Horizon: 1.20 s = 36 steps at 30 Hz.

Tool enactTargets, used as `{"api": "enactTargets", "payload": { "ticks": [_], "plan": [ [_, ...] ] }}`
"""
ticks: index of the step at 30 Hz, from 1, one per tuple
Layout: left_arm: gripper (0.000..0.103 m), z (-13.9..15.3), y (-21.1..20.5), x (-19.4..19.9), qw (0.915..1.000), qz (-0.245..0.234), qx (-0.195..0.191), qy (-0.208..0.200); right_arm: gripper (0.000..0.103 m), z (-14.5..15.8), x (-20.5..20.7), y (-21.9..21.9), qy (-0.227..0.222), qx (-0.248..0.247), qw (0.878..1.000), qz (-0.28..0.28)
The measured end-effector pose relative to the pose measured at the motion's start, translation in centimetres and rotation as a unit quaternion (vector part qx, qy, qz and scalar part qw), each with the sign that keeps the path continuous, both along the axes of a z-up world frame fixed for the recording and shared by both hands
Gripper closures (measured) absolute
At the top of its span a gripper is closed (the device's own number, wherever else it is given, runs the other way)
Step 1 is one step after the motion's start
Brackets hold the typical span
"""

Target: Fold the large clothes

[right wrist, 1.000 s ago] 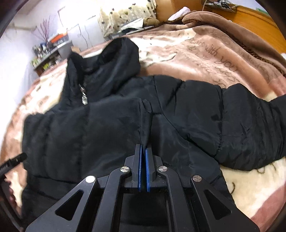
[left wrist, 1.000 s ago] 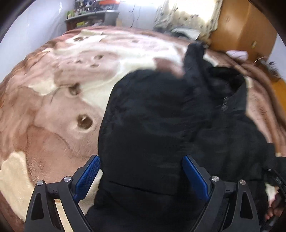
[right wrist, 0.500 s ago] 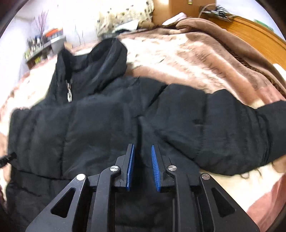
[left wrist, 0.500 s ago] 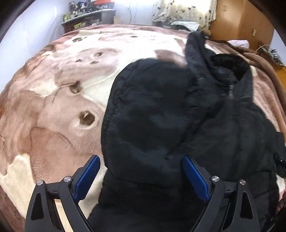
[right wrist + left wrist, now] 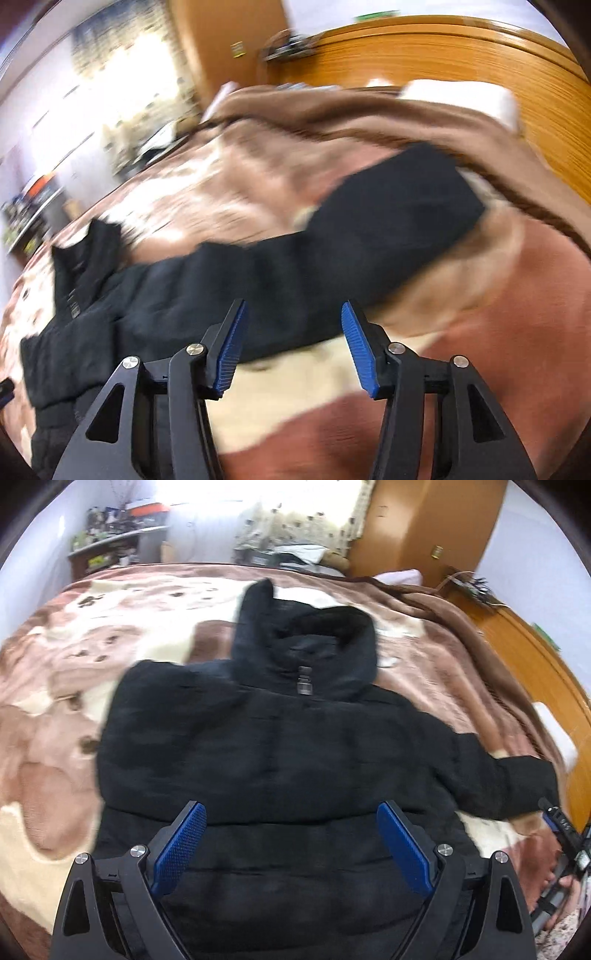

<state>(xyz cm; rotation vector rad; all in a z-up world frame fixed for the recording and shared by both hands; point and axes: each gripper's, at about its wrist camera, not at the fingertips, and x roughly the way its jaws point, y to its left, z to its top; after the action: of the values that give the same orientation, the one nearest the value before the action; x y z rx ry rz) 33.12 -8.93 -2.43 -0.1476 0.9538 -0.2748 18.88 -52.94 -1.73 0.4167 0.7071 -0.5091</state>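
Observation:
A black puffer jacket (image 5: 280,746) lies front up on the bed, hood (image 5: 310,646) at the far end, its left sleeve folded across the chest. Its right sleeve (image 5: 509,779) stretches out to the right. My left gripper (image 5: 291,849) is open and empty above the jacket's lower body. My right gripper (image 5: 291,347) is open and empty just above the near edge of the outstretched sleeve (image 5: 369,236), which runs up to the right. The right gripper also shows at the right edge of the left wrist view (image 5: 561,827).
A brown and cream plush blanket (image 5: 62,686) covers the bed. A wooden headboard (image 5: 480,74) curves along the right side with a white pillow (image 5: 461,99) against it. A wooden wardrobe (image 5: 424,528) and a cluttered shelf (image 5: 118,524) stand beyond the bed.
My right gripper opened, let go of the jacket's front and swung right to the outstretched sleeve. My left gripper drew back and turned right, staying open.

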Motion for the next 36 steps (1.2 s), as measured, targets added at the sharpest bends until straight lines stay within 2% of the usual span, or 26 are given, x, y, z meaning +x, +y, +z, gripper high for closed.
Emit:
{"api": "enactTargets", "payload": {
  "ticks": [3,4,5,8,10,14,21,24,26,29,31,36],
  "plan": [
    [0.009,-0.1,-2.5,-0.4,0.9999,-0.013,0.0,-0.004,0.045,-0.4,-1.5,-3.0,-0.012,0.013,0.999,-0.029],
    [0.009,-0.3,-3.5,-0.5,0.9998,-0.021,0.003,-0.004,0.039,-0.6,-1.9,-4.0,-0.014,0.009,0.999,-0.037],
    [0.009,-0.5,-4.2,-0.6,0.9996,-0.028,0.008,-0.006,0.037,-0.7,-2.2,-4.4,-0.014,0.002,0.999,-0.045],
    [0.007,-1.1,-6.5,-1.0,0.9984,-0.055,0.016,-0.003,0.037,-0.7,-2.6,-5.6,-0.031,-0.02,0.998,-0.043],
    [0.004,-1.7,-7.5,-1.0,0.9976,-0.062,0.031,0.003,0.037,-1.0,-2.5,-6.6,-0.032,-0.012,0.999,-0.042],
    [0.001,-3.1,-8.3,-1.0,0.9974,-0.061,0.034,0.02,0.037,-1.8,-1.8,-8.7,-0.041,0.034,0.997,-0.056],
    [0.001,-5.1,-7.9,-1.0,0.997,-0.046,0.028,0.055,0.037,-2.7,-0.6,-10.0,-0.04,0.041,0.996,-0.072],
    [0.002,-5.3,-7.4,-0.8,0.9969,-0.037,0.028,0.063,0.056,-2.6,-0.6,-9.9,-0.033,0.026,0.996,-0.074],
    [0.002,-5.2,-7.0,-0.7,0.997,-0.035,0.031,0.061,0.076,-2.4,-0.5,-9.7,-0.034,0.025,0.997,-0.064],
    [0.002,-4.9,-6.5,-0.7,0.9974,-0.033,0.022,0.061,0.092,-1.6,-0.3,-9.3,-0.043,0.017,0.998,-0.049],
    [0.002,-4.7,-6.3,-0.8,0.9976,-0.033,0.024,0.057,0.097,-0.6,-0.3,-8.7,-0.054,0.013,0.998,-0.037],
    [0.002,-3.8,-5.2,-1.1,0.9982,-0.031,0.014,0.05,0.099,1.6,0.3,-6.3,-0.068,-0.009,0.998,-0.001]
  ]
}}
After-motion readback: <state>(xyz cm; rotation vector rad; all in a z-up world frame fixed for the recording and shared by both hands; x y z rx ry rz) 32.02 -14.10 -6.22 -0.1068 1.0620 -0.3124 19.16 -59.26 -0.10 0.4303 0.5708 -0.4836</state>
